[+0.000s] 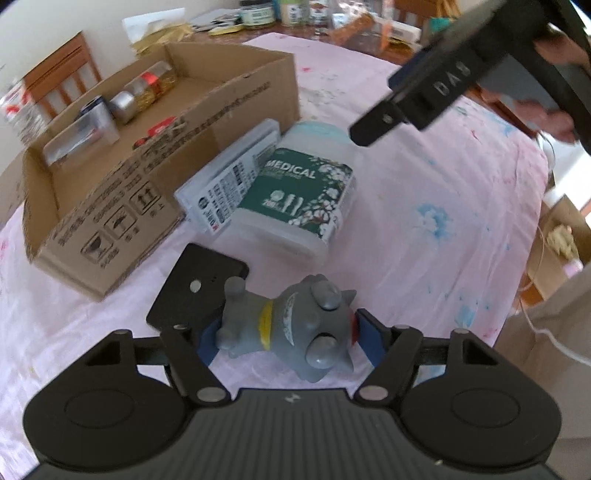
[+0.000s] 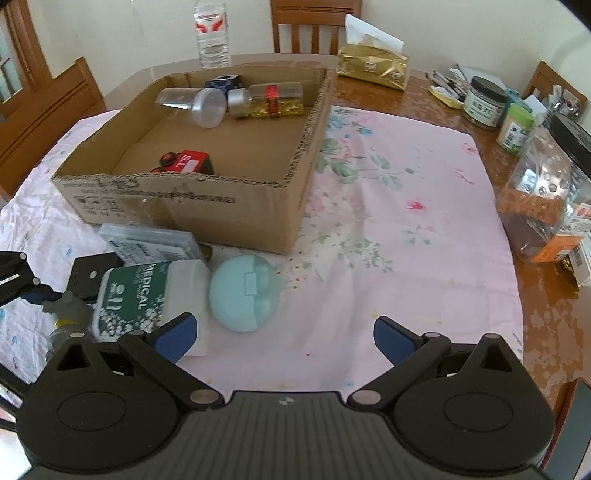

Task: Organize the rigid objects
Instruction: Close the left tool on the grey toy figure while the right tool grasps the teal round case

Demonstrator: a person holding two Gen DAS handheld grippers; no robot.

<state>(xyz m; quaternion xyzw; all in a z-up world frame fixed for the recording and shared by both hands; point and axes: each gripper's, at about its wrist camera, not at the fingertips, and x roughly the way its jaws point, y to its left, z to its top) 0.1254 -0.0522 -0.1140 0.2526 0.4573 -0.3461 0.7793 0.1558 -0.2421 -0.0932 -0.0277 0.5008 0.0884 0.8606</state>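
A grey toy figure [image 1: 291, 325] with a yellow collar lies on the pink cloth. My left gripper [image 1: 288, 341] is shut on it, one blue pad at its feet and the other at its head. Beyond it lie a black flat device [image 1: 199, 291], a clear flat case [image 1: 225, 181] and a "MEDICAL" jar [image 1: 299, 192] on its side with a pale blue lid [image 2: 245, 295]. The cardboard box [image 2: 184, 206] holds a red toy car [image 2: 188, 162], a bottle [image 2: 273, 99] and a clear container [image 2: 199, 103]. My right gripper [image 2: 284, 338] stands open over the cloth beside the jar, with nothing between its fingers.
A gold tissue pack [image 2: 373, 64] and a water bottle [image 2: 212, 33] stand behind the box. Several jars [image 2: 484, 101] and a clear tub with a black lid [image 2: 546, 192] crowd the right edge. Wooden chairs [image 2: 314, 26] ring the table.
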